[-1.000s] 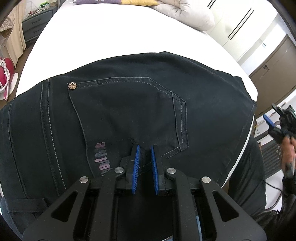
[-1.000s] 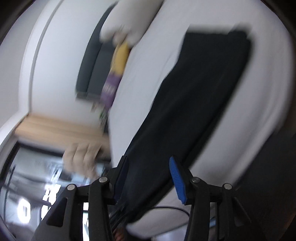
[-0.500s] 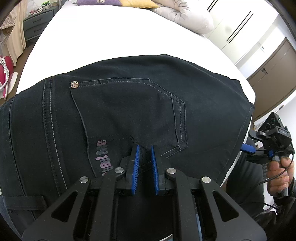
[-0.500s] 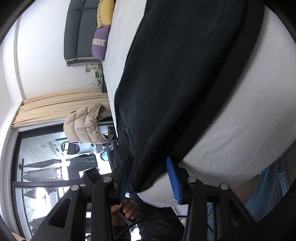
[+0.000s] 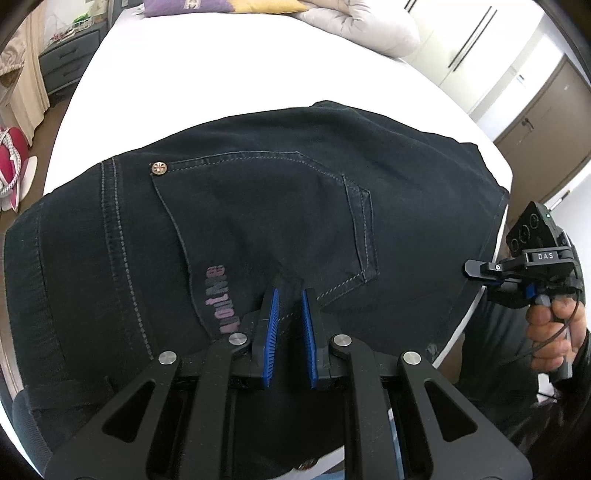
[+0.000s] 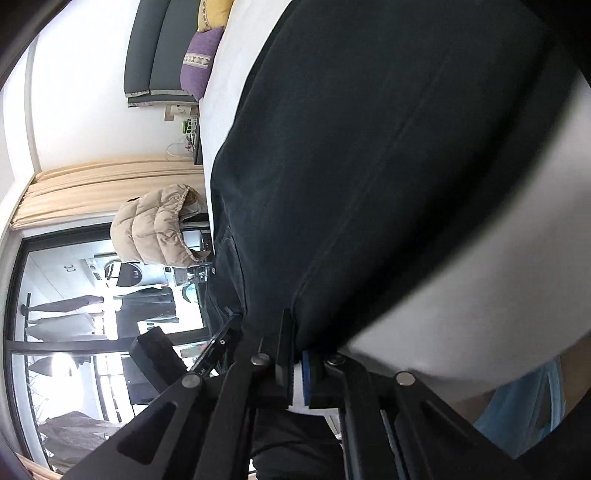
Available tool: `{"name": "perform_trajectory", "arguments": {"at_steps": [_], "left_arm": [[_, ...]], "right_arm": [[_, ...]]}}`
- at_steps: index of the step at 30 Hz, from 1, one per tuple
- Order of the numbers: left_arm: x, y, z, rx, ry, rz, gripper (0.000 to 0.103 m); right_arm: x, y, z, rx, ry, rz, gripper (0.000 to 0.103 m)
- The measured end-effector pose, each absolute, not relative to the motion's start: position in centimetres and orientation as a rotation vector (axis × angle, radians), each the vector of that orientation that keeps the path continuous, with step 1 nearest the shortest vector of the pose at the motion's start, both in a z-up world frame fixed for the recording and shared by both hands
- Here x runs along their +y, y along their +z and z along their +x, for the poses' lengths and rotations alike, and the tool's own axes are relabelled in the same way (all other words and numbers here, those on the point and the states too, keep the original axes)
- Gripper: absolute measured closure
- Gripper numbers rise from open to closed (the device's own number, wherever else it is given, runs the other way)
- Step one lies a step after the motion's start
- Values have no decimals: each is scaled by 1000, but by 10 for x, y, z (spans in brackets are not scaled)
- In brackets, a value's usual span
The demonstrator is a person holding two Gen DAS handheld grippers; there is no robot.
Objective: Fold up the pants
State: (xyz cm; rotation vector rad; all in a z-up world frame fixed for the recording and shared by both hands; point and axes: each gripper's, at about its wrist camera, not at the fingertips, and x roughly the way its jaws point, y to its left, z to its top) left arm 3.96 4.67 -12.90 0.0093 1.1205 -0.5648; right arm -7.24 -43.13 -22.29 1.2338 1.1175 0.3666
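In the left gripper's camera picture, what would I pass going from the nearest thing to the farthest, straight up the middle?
Left gripper pinching a fold of cloth → dark jeans with their back pocket → bare white bed sheet → purple cushion and yellow cushion at the far end.

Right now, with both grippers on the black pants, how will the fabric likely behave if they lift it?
The pants look like thick stitched denim, so probably floppy yet fairly heavy, sagging between the left gripper and right gripper. Each grips only a small pinch near an edge, so the rest likely drags on the bed. The weave looks rough, so slipping seems unlikely.
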Motion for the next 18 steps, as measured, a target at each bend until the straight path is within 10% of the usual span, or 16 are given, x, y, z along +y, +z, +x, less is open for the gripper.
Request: {"name": "perform_trajectory", "arguments": {"at_steps": [14, 18], "left_arm": [[58, -125, 34, 1128, -578, -11, 90], [55, -125, 35, 1129, -576, -9, 90]], "right_arm": [[-484, -215, -71, 918, 284, 1322, 82], [-508, -225, -81, 917, 194, 1341, 103]]}}
